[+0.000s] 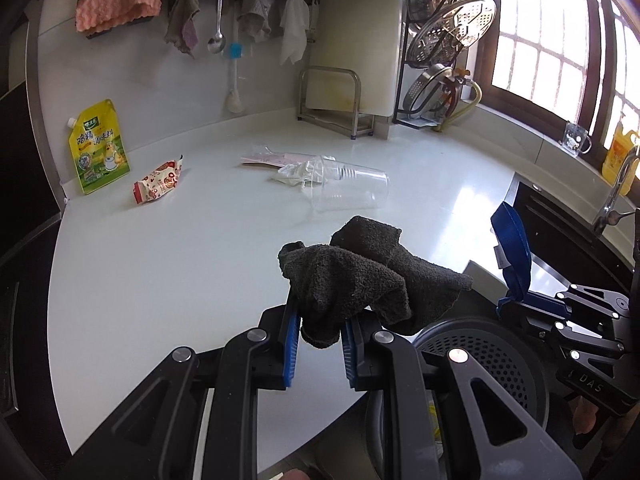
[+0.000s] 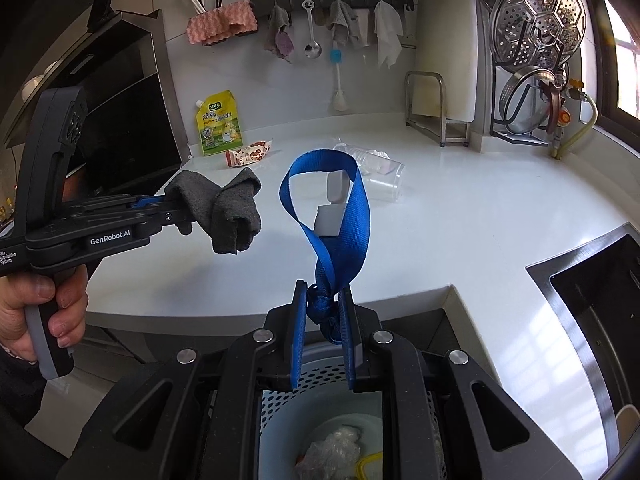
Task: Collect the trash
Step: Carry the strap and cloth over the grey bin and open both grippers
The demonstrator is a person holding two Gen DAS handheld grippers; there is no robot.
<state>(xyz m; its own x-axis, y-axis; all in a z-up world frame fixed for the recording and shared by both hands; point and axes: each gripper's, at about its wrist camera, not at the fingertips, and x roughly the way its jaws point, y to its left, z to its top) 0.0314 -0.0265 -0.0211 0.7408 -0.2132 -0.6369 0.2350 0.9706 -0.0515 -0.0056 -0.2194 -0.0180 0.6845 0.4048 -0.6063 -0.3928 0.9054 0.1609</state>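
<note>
a white kitchen counter [image 1: 168, 264] curves round a corner, with a rail of cloths and a spoon on the wall behind and a window at the right. the left gripper [image 1: 320, 340] is clenched on a dark grey cloth [image 1: 360, 280], which bunches up above the blue pads and hangs over the near edge of the counter; in the right wrist view the same cloth [image 2: 228, 210] droops from the jaws, and a hand [image 2: 36, 312] grips the tool's handle. the right gripper [image 2: 324, 312] is clamped on the knotted end of a blue strap [image 2: 344, 216], whose loop stands up above the jaws with a small white tag [image 2: 330, 220] showing behind it. below both grippers sits a perforated bin [image 2: 280, 400] holding crumpled plastic [image 2: 332, 448]. still on the counter lie a clear plastic cup [image 1: 352, 192] on its side, a crumpled white tissue [image 1: 296, 174] just beside it, a flat clear wrapper [image 1: 272, 158] behind, and a red and white snack packet [image 1: 158, 186] further left. a yellow pouch [image 1: 98, 148] leans against the wall near the packet. a sink [image 2: 592, 312] is set in the counter at the right.
</note>
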